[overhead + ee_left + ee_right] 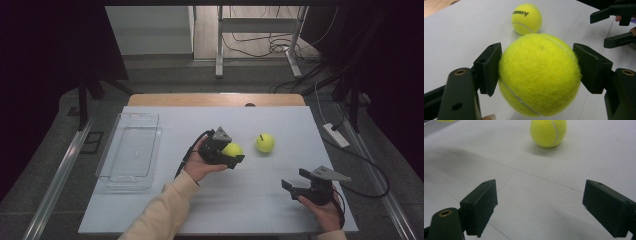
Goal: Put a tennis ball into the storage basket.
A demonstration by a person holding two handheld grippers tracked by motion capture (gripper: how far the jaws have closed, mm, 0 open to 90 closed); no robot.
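Nearest the high camera, our right gripper (296, 187) waits spread and empty, well to the right of the clear tray (114, 165). Our left gripper (234, 156) pinches one tennis ball (232, 149) right of that tray, probably bound for it. Left gripper view: pads clamp the ball's sides; the second tennis ball (526, 18) rests beyond. Right gripper view: wide jaws face that second ball.

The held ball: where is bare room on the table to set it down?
Free: the clear tray, and the mat between the left gripper and right gripper. Crowded: beside the held ball, where the second ball lies.
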